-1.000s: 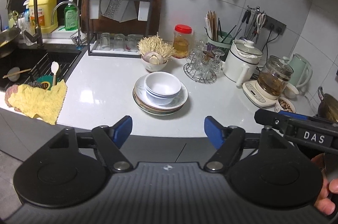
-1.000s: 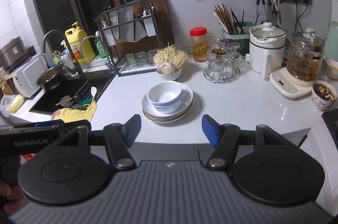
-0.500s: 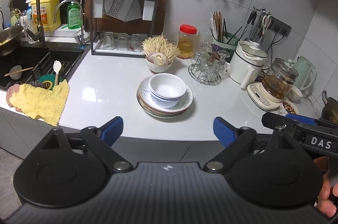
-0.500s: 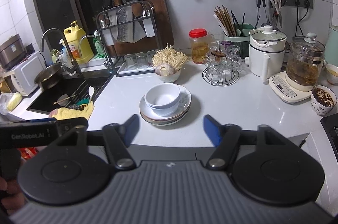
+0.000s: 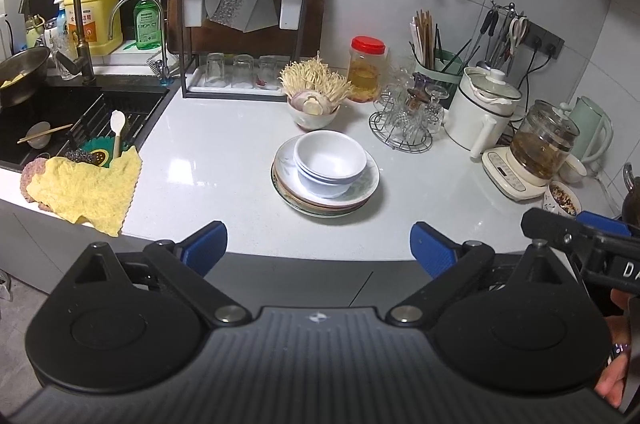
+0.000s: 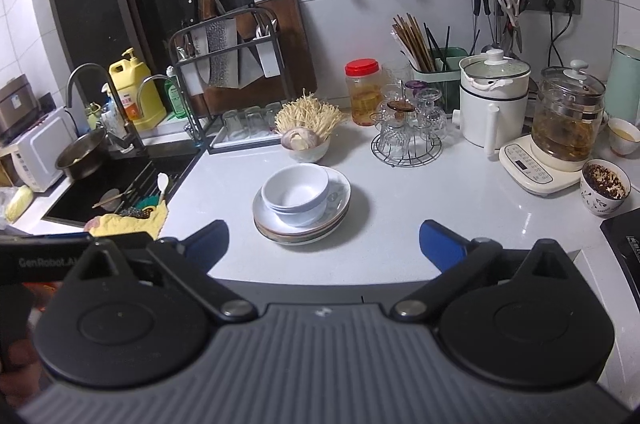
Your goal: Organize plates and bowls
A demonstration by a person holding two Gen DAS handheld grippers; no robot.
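Note:
A stack of plates (image 5: 362, 190) (image 6: 340, 204) sits mid-counter, with nested white bowls (image 5: 330, 162) (image 6: 296, 194) on top. My left gripper (image 5: 318, 246) is open and empty, held off the counter's front edge, short of the stack. My right gripper (image 6: 324, 244) is open and empty too, also in front of the counter edge. Each gripper shows at the edge of the other's view: the right one at the right in the left wrist view (image 5: 580, 244), the left one at the left in the right wrist view (image 6: 44, 256).
A sink (image 5: 60, 120) with a yellow cloth (image 5: 84, 188) lies left. A knife rack with glasses (image 5: 240, 24), a bowl of enoki mushrooms (image 5: 314, 104), a red-lidded jar (image 5: 366, 68), a glass rack (image 5: 408, 120), a white pot (image 5: 484, 112) and a glass kettle (image 5: 540, 148) line the back.
Both grippers' jaws have opened wider. Both cameras have drifted slightly, with the stack shifting a little in view.

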